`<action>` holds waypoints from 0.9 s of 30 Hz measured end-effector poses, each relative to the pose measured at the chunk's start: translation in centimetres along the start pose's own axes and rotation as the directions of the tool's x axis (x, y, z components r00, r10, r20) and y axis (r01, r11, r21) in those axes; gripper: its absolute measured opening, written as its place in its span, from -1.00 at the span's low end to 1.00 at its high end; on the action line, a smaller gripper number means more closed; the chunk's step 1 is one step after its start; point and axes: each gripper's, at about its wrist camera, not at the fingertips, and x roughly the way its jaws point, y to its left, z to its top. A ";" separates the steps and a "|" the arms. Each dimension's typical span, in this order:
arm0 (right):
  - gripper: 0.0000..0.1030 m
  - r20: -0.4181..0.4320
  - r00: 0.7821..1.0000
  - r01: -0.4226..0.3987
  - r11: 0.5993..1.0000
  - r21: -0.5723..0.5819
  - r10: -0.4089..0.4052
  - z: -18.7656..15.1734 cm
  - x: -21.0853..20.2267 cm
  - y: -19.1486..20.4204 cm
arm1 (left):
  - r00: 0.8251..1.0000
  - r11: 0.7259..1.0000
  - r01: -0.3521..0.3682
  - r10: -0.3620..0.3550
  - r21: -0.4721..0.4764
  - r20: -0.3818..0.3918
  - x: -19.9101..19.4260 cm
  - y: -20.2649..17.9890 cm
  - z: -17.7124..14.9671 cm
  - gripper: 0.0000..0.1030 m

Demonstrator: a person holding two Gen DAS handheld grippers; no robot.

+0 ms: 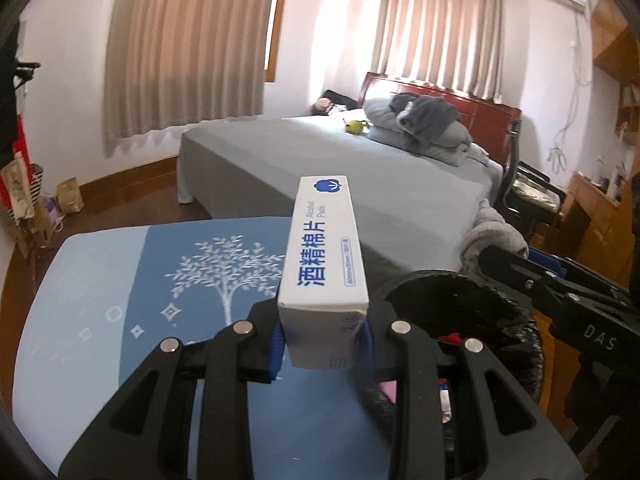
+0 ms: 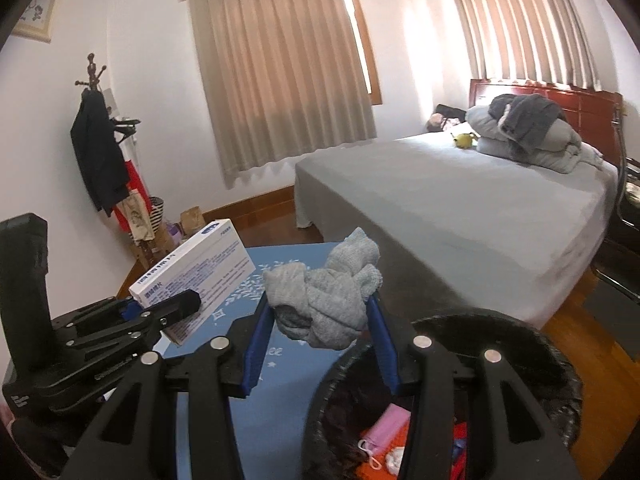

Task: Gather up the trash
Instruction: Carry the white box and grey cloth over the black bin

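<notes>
Currently both grippers were loaded. Left gripper [image 1: 323,340], lower centre of the left wrist view, had its jaws closed narrow on a white box [image 1: 323,258] with blue print reading "Alcohol Pads"; blue pads pressed on the box's near end and the box stuck out forward and up from them. The same box [image 2: 192,276] showed at centre left of the right wrist view, tilted, clamped in the left gripper [image 2: 160,312], above the blue tablecloth [image 2: 280,368].

Right gripper [image 2: 320,320], lower centre of its own view, had jaws about half open and gripped a crumpled grey cloth [image 2: 324,300]; the wad filled the gap between the blue pads and bulged above them. In the left wrist view the cloth [image 1: 494,232] sat at centre right, at the tip of the right gripper [image 1: 496,258].

Trash bin [image 2: 448,400], black-lined, was at the lower right of the right wrist view, just beside and below the cloth, with pink, red and white scraps visible inside. The left wrist view showed the bin [image 1: 460,312] at lower right, just right of the box.

Tablecloth [image 1: 120,300] had a white tree print. Bed [image 1: 320,160] with grey sheet filled the middle background; beige curtains [image 2: 280,72] hung along the top of the frame.
</notes>
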 end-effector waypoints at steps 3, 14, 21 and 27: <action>-0.10 0.012 1.000 0.022 1.000 0.011 -0.022 0.0 -1.0 -0.7 | 1.000 1.000 0.021 -0.021 0.020 0.005 -0.2 -1.3 0.0 -0.44; -0.10 0.034 0.995 0.095 0.995 0.043 -0.096 -0.6 -3.7 -3.7 | 0.994 0.991 0.103 -0.105 0.081 0.011 0.0 -5.8 0.1 -0.44; -0.10 0.036 0.989 0.141 0.988 0.067 -0.143 -1.2 -4.9 -5.7 | 0.988 0.981 0.154 -0.155 0.115 0.000 0.5 -8.5 -0.5 -0.44; -0.10 0.023 0.983 0.181 0.980 0.086 -0.183 -1.9 -5.6 -7.3 | 0.982 0.972 0.191 -0.189 0.140 -0.030 1.9 -10.4 -1.2 -0.44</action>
